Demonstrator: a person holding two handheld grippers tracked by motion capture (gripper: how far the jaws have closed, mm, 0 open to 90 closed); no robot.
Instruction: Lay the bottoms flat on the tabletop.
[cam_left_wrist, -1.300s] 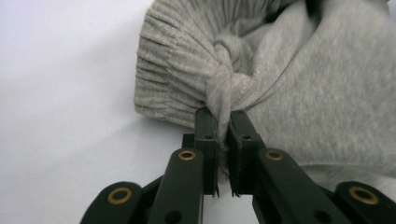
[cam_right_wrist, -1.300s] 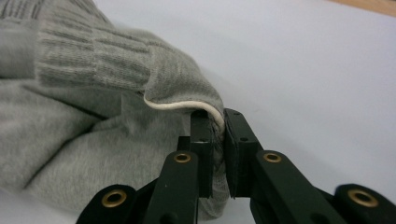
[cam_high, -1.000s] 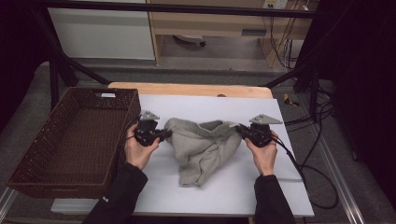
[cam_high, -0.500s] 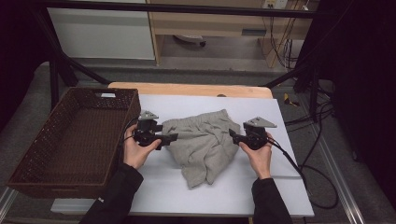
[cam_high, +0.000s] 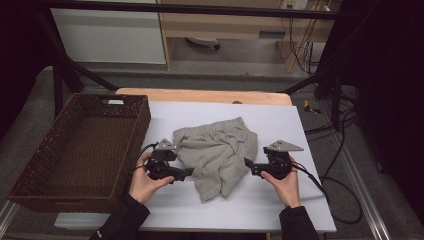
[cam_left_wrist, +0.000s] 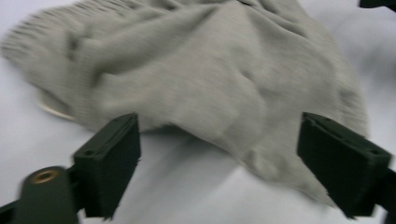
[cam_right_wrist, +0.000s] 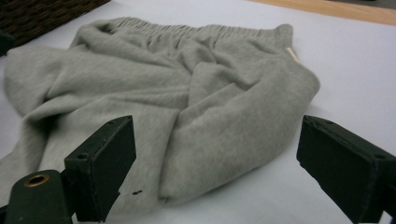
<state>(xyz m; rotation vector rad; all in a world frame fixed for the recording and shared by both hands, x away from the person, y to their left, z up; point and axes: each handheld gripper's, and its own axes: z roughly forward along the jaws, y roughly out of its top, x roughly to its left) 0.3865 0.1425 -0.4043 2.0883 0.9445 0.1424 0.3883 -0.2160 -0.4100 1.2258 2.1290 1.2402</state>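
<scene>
A crumpled grey garment with an elastic waistband (cam_high: 217, 152) (cam_left_wrist: 210, 79) (cam_right_wrist: 187, 93) lies on the white table top (cam_high: 280, 210). My left gripper (cam_high: 189, 173) (cam_left_wrist: 233, 172) sits at the garment's left edge, low over the table. It is open: its jaws have just swung wide and eased in slightly, with the cloth's edge lying loose between them. My right gripper (cam_high: 248, 165) (cam_right_wrist: 233, 172) is at the garment's right edge, open, its jaws having just been opening. Cloth lies between the pads without being pressed.
An empty brown wicker basket (cam_high: 80, 150) stands off the table's left side, close to my left hand. A wooden strip (cam_high: 200, 95) runs along the table's far edge. Cables (cam_high: 340, 190) trail on the floor at the right.
Both grippers went from shut on the stretched garment to open and let it go. It settled flat on the table. Both hands drew back toward the near edge and sank a little.
</scene>
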